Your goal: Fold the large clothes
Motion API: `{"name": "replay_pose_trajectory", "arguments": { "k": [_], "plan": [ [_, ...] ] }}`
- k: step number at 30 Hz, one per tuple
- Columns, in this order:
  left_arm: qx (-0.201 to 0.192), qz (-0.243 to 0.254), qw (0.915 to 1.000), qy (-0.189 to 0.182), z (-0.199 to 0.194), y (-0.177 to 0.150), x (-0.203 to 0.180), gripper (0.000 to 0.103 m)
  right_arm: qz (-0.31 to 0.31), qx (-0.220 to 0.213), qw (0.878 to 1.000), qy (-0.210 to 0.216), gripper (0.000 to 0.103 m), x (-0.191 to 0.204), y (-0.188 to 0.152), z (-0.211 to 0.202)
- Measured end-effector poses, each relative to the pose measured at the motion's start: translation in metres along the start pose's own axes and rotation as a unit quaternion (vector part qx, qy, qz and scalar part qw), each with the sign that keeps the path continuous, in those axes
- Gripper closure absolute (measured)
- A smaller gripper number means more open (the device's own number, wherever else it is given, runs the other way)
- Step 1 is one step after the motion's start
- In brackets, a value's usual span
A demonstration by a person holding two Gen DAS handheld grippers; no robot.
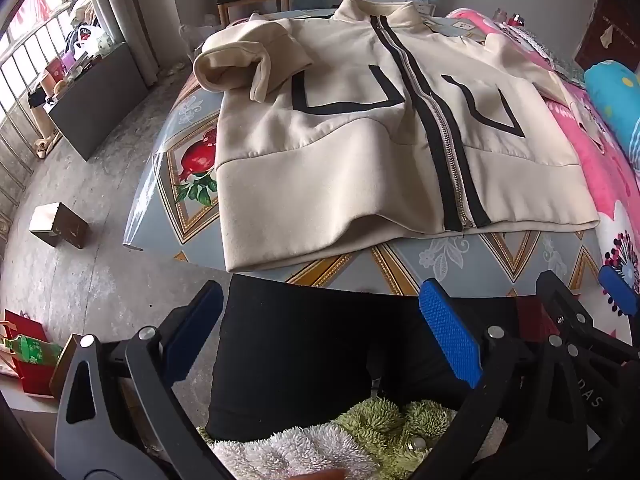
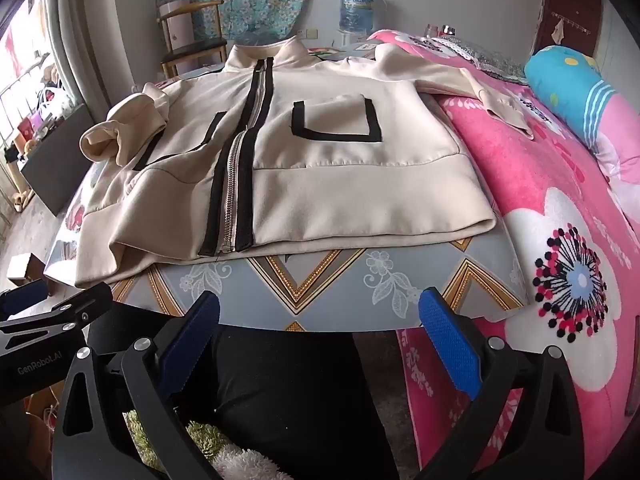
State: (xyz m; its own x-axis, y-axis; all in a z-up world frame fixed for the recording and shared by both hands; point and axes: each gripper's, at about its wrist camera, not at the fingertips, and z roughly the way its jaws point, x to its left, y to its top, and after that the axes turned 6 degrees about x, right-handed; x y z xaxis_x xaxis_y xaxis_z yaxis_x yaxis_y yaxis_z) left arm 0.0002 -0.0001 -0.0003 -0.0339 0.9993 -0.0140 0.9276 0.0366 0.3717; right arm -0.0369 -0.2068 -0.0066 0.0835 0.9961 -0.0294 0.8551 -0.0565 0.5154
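One cream jacket point(image 1: 360, 128) lies on the table point(image 1: 460, 260); two grippers, left point(image 1: 320, 336) and right point(image 2: 320, 332), hover with fingers spread, gripping nothing.

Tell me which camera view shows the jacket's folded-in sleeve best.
The left wrist view. There the folded-in sleeve lies large and near the picture's middle, its open cuff and the fold over the jacket plain. The right wrist view shows the same sleeve smaller, bunched at the jacket's far left edge, its shape harder to read.
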Motion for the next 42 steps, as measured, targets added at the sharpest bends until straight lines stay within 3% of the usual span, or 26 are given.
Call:
{"name": "replay_pose_trajectory", "arguments": {
  "k": [42],
  "plan": [
    [-0.003, -0.004, 1.0000, -0.007, -0.001, 0.000, 0.004, 0.008, -0.007, -0.002, 1.000, -0.009, 0.006, 0.001, 0.002, -0.004]
  ]
}}
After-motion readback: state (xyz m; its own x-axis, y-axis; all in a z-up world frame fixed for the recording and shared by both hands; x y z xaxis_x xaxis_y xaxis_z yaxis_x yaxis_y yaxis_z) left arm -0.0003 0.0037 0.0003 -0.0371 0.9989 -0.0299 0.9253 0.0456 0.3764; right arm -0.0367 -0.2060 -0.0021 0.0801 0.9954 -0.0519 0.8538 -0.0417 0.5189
